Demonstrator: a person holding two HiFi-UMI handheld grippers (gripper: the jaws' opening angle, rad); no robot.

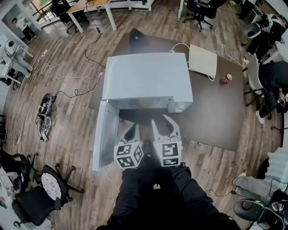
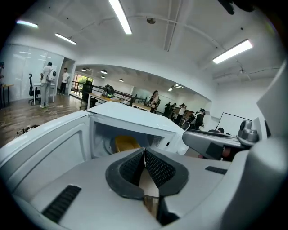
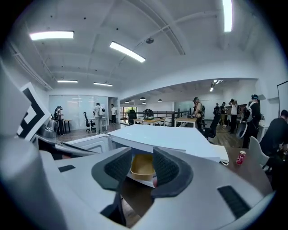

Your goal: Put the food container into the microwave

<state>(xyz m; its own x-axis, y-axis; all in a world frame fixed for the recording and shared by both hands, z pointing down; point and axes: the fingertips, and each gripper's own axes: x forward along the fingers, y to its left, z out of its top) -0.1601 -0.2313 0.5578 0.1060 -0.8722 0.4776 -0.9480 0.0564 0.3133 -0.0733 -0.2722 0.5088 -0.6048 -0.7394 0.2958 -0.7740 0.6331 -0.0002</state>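
The food container (image 3: 142, 168) sits inside the microwave (image 1: 146, 81). Your left tongs (image 2: 145, 153) are pressed together, your right tongs (image 3: 142, 156) slightly spread, both empty. A careless swing could strike the microwave's open door (image 1: 106, 134).

I'm seeing an open-plan office: desks (image 1: 90, 5) and swivel chairs (image 1: 200, 10) on a wood floor (image 1: 72, 126), with loose cables (image 1: 67, 80) trailing across it. Ceiling strip lights (image 3: 127, 51) run overhead, and people (image 3: 97, 116) stand around workstations at the back.

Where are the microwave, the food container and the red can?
microwave (image 1: 146, 78), head view, its flat top.
food container (image 3: 142, 166), right gripper view, its tan front wall.
red can (image 1: 227, 79), head view, its side.
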